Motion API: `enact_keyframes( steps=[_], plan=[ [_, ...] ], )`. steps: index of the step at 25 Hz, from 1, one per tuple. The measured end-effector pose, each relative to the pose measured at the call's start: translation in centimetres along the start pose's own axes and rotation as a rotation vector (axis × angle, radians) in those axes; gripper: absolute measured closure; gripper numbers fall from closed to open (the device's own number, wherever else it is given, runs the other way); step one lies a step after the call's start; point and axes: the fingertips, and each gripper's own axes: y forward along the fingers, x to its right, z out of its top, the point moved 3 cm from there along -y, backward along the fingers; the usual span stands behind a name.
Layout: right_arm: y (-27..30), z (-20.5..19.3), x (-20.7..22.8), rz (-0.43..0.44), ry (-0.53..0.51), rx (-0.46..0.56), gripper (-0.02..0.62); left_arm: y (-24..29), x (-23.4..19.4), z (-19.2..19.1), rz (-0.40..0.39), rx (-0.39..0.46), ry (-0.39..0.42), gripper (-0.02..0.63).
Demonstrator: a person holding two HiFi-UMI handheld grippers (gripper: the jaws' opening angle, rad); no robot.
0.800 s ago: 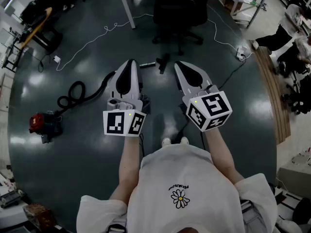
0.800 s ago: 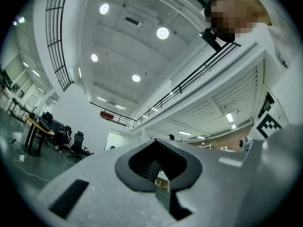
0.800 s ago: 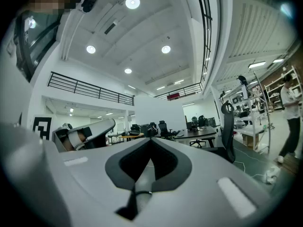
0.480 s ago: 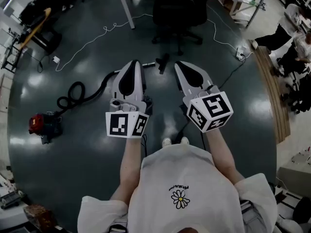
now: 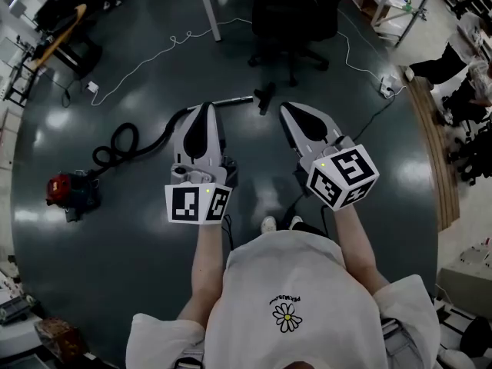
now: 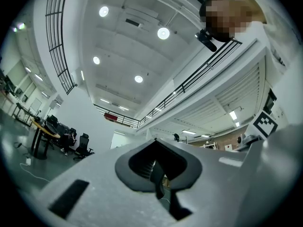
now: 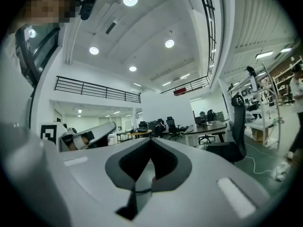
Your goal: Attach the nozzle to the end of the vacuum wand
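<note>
The vacuum lies on the dark floor ahead of me. Its red canister [image 5: 68, 192] is at the left, and a black hose [image 5: 127, 141] curls from it to the thin wand [image 5: 229, 100]. A black nozzle [image 5: 266, 95] lies at the wand's far end; I cannot tell whether they touch. My left gripper [image 5: 205, 108] and right gripper [image 5: 285, 108] are held side by side above the floor, short of both parts. Each is shut with nothing between its jaws. The left gripper view [image 6: 154, 142] faces the ceiling, and the right gripper view [image 7: 150, 140] faces across the room.
A black office chair [image 5: 296, 18] and a white table leg [image 5: 211, 10] stand beyond the nozzle. White cables [image 5: 165, 48] trail across the floor to a power strip [image 5: 388, 89]. A person [image 5: 453, 60] sits at the right by a wooden strip [image 5: 430, 152].
The whole view has shifted slightly as the head moved. Both grippers stay shut and held out in front, in nearly the same place.
</note>
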Motion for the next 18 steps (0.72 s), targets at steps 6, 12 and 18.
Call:
enact_keyframes(
  steps=[6, 12, 18],
  plan=[
    [1.4, 0.5, 2.0, -0.067, -0.012, 0.072, 0.589, -0.4, -3.6, -1.1, 0.026, -0.027, -0.024, 0.606],
    [5.8, -1.6, 7.9, -0.141, 0.053, 0.025, 0.589, 3.4, -6.7, -5.2, 0.044, -0.085, -0.029, 0.606],
    [14.7, -3.3, 17.0, -0.162, 0.065, -0.031, 0.589, 12.5, -12.5, -10.5, 0.092, -0.105, -0.051, 0.606]
  ],
)
